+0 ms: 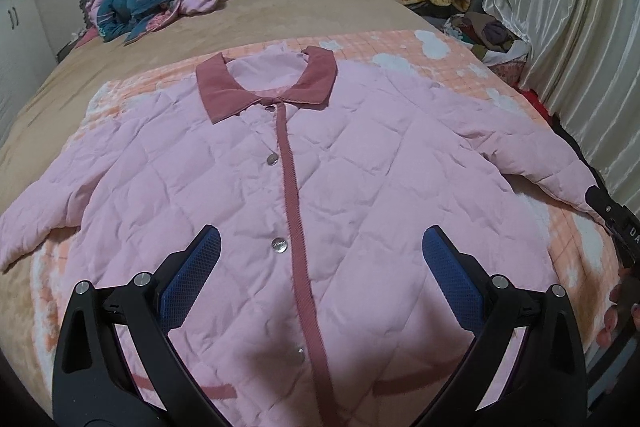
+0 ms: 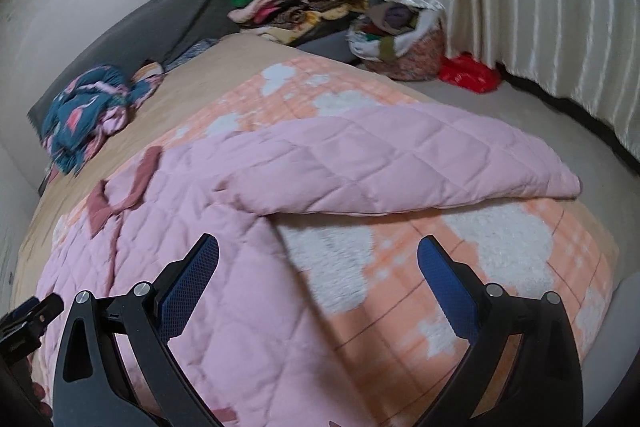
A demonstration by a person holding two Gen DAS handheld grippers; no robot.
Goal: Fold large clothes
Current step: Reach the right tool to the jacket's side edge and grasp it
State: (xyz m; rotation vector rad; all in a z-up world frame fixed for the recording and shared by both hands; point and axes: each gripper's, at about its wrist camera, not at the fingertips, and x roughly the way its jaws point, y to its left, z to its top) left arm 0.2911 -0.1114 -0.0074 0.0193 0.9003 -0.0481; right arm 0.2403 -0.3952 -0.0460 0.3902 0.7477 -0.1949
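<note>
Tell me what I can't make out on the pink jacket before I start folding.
- Pink jacket hem: left wrist view, hidden behind the open left claw and cut by the bottom edge.
- Left cuff: left wrist view, runs off the left edge.
- Collar and front: right wrist view, smeared by motion blur; no buttons can be made out.
- Lower right corner: right wrist view, behind the open right claw.

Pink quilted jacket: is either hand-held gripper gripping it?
No. The pink quilted jacket lies flat, with the left hand-held gripper and right hand-held gripper open above it.
</note>
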